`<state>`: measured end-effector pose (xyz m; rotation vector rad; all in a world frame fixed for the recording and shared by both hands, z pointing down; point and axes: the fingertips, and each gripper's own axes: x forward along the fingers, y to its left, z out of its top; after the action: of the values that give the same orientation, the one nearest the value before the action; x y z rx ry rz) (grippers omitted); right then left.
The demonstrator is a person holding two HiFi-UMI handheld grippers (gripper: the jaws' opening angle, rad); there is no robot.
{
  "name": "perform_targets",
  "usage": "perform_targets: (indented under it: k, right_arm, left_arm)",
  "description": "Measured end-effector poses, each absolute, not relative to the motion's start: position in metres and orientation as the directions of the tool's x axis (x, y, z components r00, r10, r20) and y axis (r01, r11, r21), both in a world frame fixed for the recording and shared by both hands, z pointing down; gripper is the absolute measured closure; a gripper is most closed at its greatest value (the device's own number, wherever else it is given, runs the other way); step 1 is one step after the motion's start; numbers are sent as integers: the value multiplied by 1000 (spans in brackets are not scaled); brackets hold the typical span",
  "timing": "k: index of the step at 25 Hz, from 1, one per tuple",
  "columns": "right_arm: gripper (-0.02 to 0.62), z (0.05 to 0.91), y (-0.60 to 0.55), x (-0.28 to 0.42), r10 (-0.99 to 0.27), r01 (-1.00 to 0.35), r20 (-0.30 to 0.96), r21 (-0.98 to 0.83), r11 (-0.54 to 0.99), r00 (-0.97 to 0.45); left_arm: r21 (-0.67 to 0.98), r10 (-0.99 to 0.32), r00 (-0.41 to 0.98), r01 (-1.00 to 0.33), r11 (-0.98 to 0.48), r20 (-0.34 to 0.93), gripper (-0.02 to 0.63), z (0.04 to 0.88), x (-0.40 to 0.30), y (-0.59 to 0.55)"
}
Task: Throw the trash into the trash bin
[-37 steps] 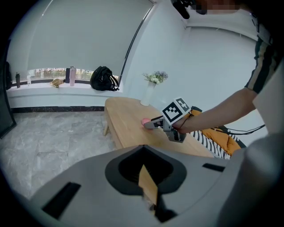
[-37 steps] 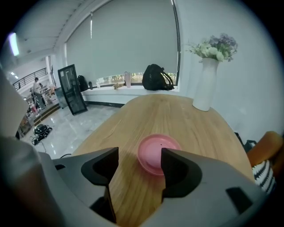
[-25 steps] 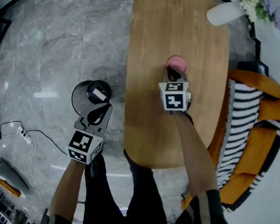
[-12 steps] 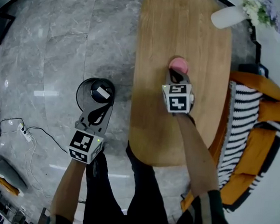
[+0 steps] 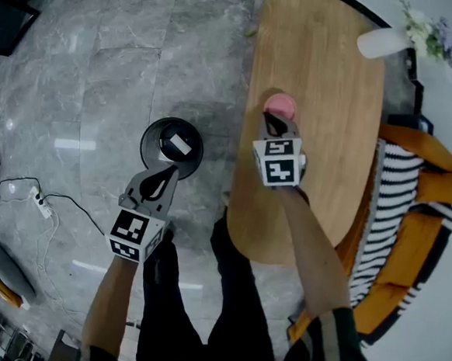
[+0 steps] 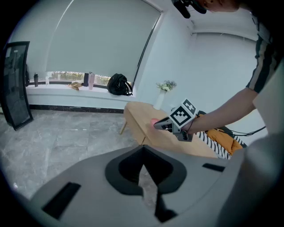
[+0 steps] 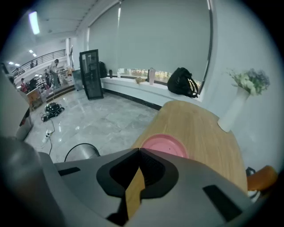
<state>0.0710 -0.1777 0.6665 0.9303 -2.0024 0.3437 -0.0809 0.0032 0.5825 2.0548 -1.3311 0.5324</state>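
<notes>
Grey marble floor [image 5: 103,65] is seen across the left half from the head view. A power strip [image 5: 42,217] with cables lies on it at far left.

A black trash bin [image 5: 146,141] stands on the floor, just left of the table. One white piece of trash [image 5: 180,143] is seen lying inside it.

The left tool [image 5: 166,173] is held over the floor just short of the bin's near rim, tips pointed toward the bin. In the left gripper view its jaws [image 6: 142,153] are seen closed tip to tip, with nothing clamped and only floor visible behind the slit.

An oval wooden table [image 5: 326,90] sits right of the bin. The right tool [image 5: 270,118] is held above it, tips at the near edge of a pink plate [image 5: 281,104]. In the right gripper view the jaws [image 7: 139,151] are seen pressed together and empty — wood shows through the gap below the tips. The plate [image 7: 164,145] lies flat just beyond them. No contact with the plate can be confirmed.

A white vase [image 5: 379,41] with flowers stands at the table's far end. An orange sofa [image 5: 410,221] with a black-and-white striped cover is set along the table's right side, close to a white wall.
</notes>
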Motion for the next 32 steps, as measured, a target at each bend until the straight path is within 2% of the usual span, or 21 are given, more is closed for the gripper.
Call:
perform_targets:
  k: [7, 16, 32]
  right_arm:
    - [592, 672, -128, -9, -427, -617, 814, 109, 779, -395]
    - [592, 709, -63, -82, -340, -551, 836, 56, 833, -430]
    - [592, 879, 30, -147, -162, -479, 898, -59, 876, -408]
  left_arm:
    - [276, -684, 357, -933, -230, 636, 607, 585, -135, 45]
    - [281, -695, 302, -948, -148, 652, 607, 602, -196, 89]
    - [275, -736, 261, -956, -106, 625, 606, 691, -242, 99]
